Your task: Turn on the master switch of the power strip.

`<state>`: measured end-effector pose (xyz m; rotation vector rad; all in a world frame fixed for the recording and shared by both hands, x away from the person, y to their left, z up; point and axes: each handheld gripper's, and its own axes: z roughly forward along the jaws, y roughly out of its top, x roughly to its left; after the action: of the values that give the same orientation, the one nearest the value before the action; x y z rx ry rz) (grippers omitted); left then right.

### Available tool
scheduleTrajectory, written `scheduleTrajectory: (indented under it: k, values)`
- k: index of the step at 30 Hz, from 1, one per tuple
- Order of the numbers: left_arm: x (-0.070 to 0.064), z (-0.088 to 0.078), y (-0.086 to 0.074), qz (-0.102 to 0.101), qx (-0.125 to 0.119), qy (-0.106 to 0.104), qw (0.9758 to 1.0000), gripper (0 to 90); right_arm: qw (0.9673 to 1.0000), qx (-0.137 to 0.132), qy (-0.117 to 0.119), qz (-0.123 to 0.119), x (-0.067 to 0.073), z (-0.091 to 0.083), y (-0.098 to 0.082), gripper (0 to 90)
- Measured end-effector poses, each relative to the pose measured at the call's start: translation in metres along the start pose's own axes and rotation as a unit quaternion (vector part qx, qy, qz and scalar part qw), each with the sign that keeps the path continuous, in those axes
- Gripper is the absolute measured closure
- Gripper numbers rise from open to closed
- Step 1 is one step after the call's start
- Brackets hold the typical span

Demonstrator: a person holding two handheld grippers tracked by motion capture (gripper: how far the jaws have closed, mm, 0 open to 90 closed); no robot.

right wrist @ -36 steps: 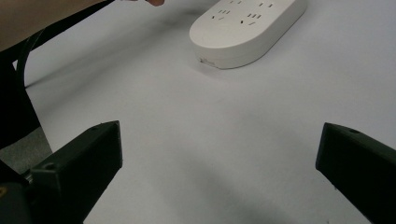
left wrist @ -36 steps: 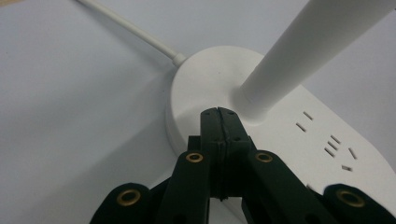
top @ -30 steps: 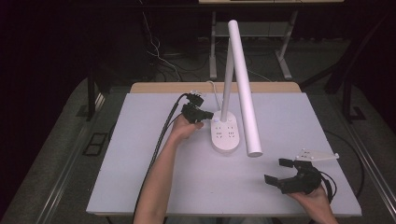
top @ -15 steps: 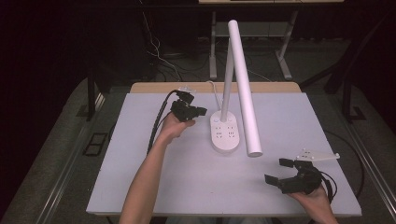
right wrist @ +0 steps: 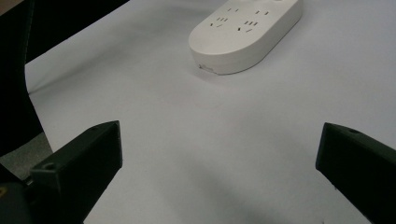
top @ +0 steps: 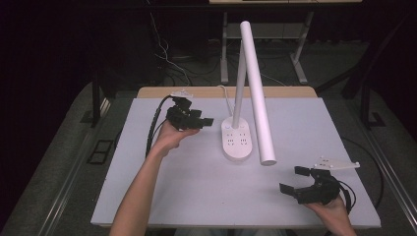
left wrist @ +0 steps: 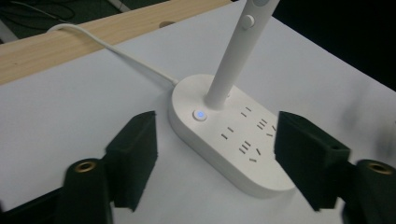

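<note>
A white desk lamp stands mid-table on an oval base [top: 238,143] with sockets. A thin stem [top: 239,83] rises from it and a long tube head [top: 258,103] slopes down to the right. In the left gripper view a small button [left wrist: 200,114] on the base [left wrist: 243,144] glows blue beside the stem [left wrist: 233,60]. My left gripper [top: 202,119] hovers just left of the base; its jaws have just been opening and hold nothing, open [left wrist: 215,154]. My right gripper [top: 294,180] rests open near the front right, facing the base [right wrist: 247,32].
A white cable [left wrist: 116,49] runs from the base over the table's wooden back edge [top: 206,92]. The white tabletop [top: 196,187] has bare room in front of the lamp. Dark floor and metal desk legs lie beyond the table.
My left gripper has drawn back from the lamp base to the left and risen, and its jaws have gone from shut to open. The right gripper has stayed put.
</note>
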<state>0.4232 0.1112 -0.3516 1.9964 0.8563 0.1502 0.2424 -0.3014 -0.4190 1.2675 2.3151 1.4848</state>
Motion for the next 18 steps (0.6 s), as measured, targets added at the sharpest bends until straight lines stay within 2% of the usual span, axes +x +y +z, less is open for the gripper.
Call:
scheduleTrajectory:
  k: [2, 6, 9, 18]
  values:
    - [-0.001, -0.007, -0.003, -0.001, -0.002, 0.007, 1.0, 20.2, 1.0, 0.0, 0.0, 0.0, 0.0, 0.0, 0.0, 0.0]
    - [-0.003, -0.019, -0.009, -0.009, -0.003, 0.0, 1.0, 12.2, 1.0, -0.001, 0.001, -0.001, 0.0, 0.0, 0.0, 0.0]
    - [-0.005, -0.024, -0.014, -0.016, 0.003, -0.001, 0.9999, 1.0, 1.0, -0.001, 0.001, 0.0, 0.001, 0.0, 0.0, 0.0]
    - [-0.011, -0.048, -0.04, -0.034, -0.024, -0.002, 0.9991, 0.0, 1.0, -0.001, 0.002, 0.001, 0.002, 0.0, 0.001, 0.0]
